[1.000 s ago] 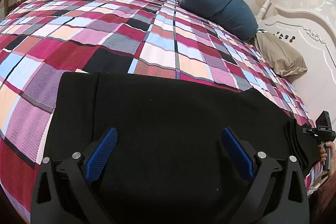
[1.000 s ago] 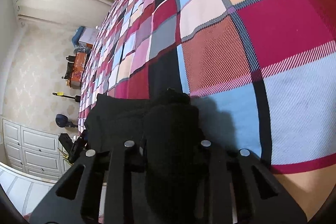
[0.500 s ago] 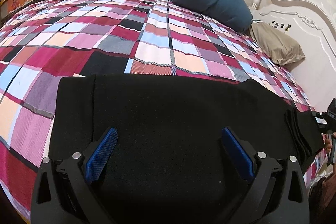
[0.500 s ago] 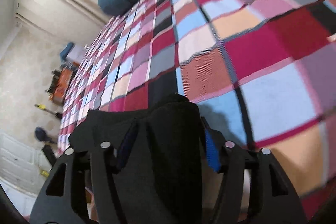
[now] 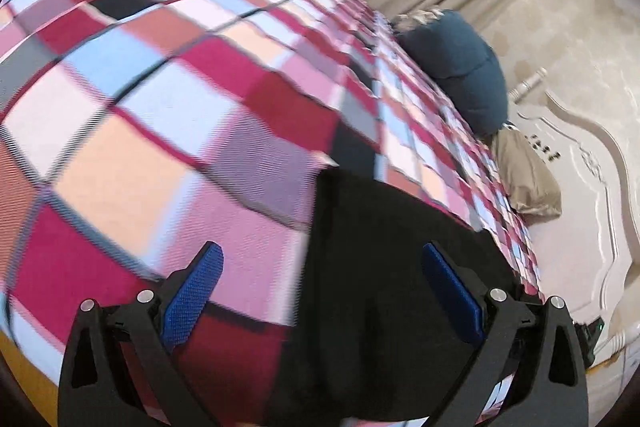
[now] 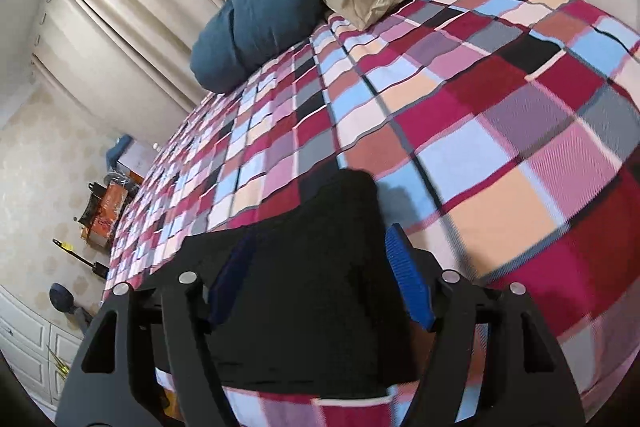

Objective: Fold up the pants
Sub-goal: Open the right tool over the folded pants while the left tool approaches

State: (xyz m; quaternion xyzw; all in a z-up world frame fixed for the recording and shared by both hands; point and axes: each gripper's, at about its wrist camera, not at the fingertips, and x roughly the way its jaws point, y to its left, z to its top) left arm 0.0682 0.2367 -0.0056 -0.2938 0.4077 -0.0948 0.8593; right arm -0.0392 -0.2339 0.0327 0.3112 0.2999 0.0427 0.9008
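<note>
The black pants (image 5: 384,267) lie folded flat on the plaid bedspread (image 5: 168,99). In the left wrist view their left edge runs down between my fingers. My left gripper (image 5: 320,267) hangs open above that edge, blue pads wide apart with nothing pinched. In the right wrist view the pants (image 6: 320,267) end in a rounded fold between my fingers. My right gripper (image 6: 316,247) is opening, with the cloth lying between the jaws and the right pad (image 6: 408,279) clear of it.
A teal pillow (image 5: 460,67) and a tan pillow (image 5: 524,179) lie by the white headboard (image 5: 592,195). Beige curtains (image 6: 132,7) hang behind the bed. Boxes (image 6: 108,207) and white cabinets (image 6: 24,339) stand on the floor beyond the bed's far side.
My left gripper slid left, from over the middle of the pants to their left edge, and rolled. My right gripper let go of the fold, opened, rose and tipped up toward the pillows.
</note>
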